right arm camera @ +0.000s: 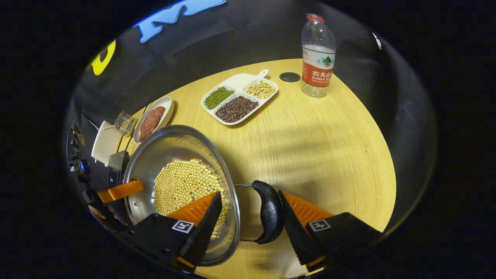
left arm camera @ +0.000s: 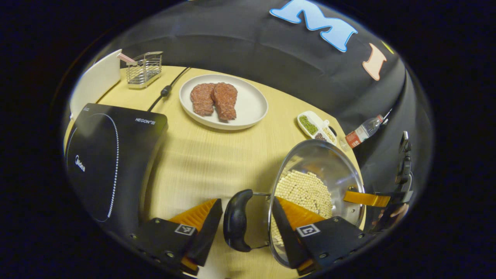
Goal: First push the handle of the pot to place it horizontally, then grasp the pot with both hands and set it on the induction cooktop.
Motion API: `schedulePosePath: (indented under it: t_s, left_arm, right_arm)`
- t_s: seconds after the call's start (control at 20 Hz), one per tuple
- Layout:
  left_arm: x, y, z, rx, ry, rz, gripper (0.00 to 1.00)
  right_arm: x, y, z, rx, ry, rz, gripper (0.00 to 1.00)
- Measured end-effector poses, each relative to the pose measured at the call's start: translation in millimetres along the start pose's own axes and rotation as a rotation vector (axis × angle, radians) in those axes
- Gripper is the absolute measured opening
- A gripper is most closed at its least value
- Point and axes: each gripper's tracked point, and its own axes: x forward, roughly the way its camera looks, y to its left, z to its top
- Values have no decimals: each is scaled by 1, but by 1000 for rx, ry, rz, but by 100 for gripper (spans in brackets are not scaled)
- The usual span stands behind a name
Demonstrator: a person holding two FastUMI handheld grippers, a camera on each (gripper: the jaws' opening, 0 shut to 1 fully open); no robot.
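Both handles sit level; left gripper [left arm camera: 246,223] and right gripper [right arm camera: 252,217] straddle them, jaws released. Pot [right arm camera: 170,155] not yet on cooktop [left arm camera: 112,155], frame's left.

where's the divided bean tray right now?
Right gripper view: the divided bean tray sits on the far side of the table, beyond the pot, between the meat plate and the water bottle.

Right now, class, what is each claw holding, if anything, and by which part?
The left claw and right claw each bracket a black side handle of the pot, one finger inside the rim. Whether they press cannot be told.
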Motion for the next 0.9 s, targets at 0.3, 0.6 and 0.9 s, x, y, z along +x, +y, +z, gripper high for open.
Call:
schedulePosePath:
  t_s: [0.3, 0.6, 0.9]
  left_arm:
    - [7, -4, -4, -14, 24, -11, 57]
    - [7, -4, -4, 6, 30, -14, 53]
    - [11, -7, -2, 22, 47, -9, 52]
  right_arm:
    - [1, -8, -1, -1, 15, -2, 64]
    - [-1, -7, -6, 1, 35, 28, 51]
    - [-17, -7, -20, -5, 34, 8, 51]
